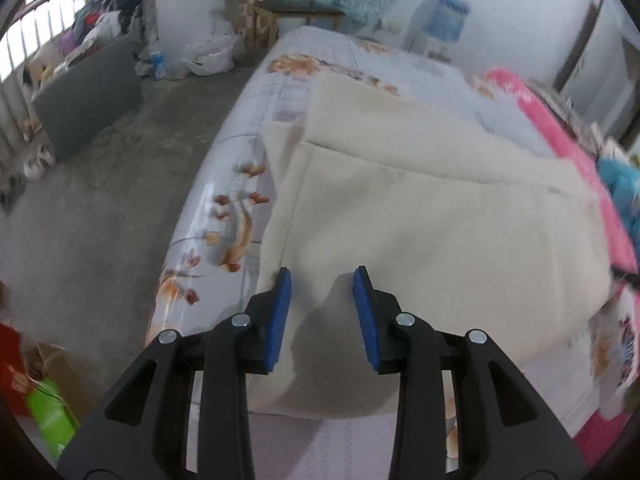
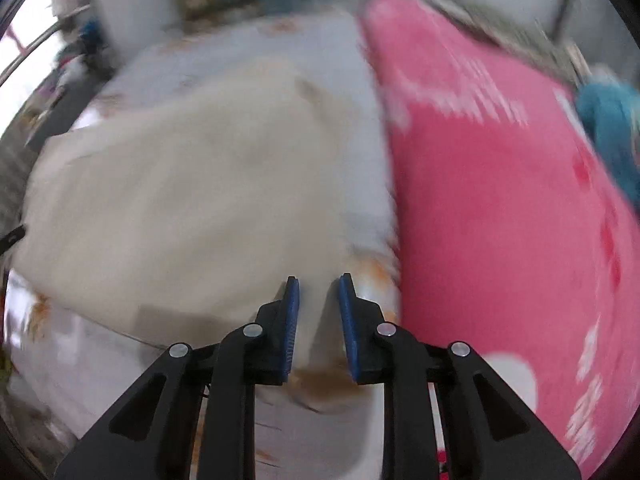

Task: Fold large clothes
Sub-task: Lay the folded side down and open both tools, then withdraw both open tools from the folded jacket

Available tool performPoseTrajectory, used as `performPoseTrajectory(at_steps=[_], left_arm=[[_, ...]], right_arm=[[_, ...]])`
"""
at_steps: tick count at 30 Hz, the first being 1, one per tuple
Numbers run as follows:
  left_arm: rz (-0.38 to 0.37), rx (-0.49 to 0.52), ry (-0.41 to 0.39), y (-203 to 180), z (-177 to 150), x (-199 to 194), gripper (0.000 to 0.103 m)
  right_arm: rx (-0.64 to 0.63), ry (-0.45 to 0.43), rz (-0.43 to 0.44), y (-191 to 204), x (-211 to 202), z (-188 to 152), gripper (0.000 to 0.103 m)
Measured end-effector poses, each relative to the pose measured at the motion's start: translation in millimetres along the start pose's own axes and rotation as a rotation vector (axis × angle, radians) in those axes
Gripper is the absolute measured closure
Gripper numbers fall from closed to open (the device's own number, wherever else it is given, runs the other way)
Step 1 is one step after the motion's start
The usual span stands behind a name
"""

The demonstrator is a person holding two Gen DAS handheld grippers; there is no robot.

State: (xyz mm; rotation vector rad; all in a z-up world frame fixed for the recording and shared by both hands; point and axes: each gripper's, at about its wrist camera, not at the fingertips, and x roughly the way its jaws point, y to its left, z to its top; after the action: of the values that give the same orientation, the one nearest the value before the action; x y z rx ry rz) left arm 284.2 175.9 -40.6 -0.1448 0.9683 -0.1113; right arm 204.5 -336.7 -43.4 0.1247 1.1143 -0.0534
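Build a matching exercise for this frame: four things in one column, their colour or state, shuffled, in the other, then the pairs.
Things:
1. folded garment
2. blanket
3. left hand-held gripper
4. chair

Colour or state:
A. wooden, standing past the far end of the bed
B. cream, lying on the flowered bed sheet
C. open, holding nothing, above the garment's near edge
D. pink, to the right of the garment

Pairs: 1-B, 2-D, 3-C, 4-A
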Motion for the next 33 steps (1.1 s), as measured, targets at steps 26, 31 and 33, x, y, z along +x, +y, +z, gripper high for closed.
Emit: performPoseTrajectory(at_steps=[26,31,33], left_arm=[[0.015,0.104,-0.142,-91,-101,-121,0.010],[0.029,0.128,-0.221,-129,-125,-144,0.008],[0.050,0.157,-0.218,-146,-131,-146,0.008]], right_arm=[[-0.017,-0.243,0.048,93,-102,-118,0.026],[-0.031,-0.278,0.045,126,-117,-141,0.012],[-0.062,-0.300,0.021,139,-123,-142,0.008]])
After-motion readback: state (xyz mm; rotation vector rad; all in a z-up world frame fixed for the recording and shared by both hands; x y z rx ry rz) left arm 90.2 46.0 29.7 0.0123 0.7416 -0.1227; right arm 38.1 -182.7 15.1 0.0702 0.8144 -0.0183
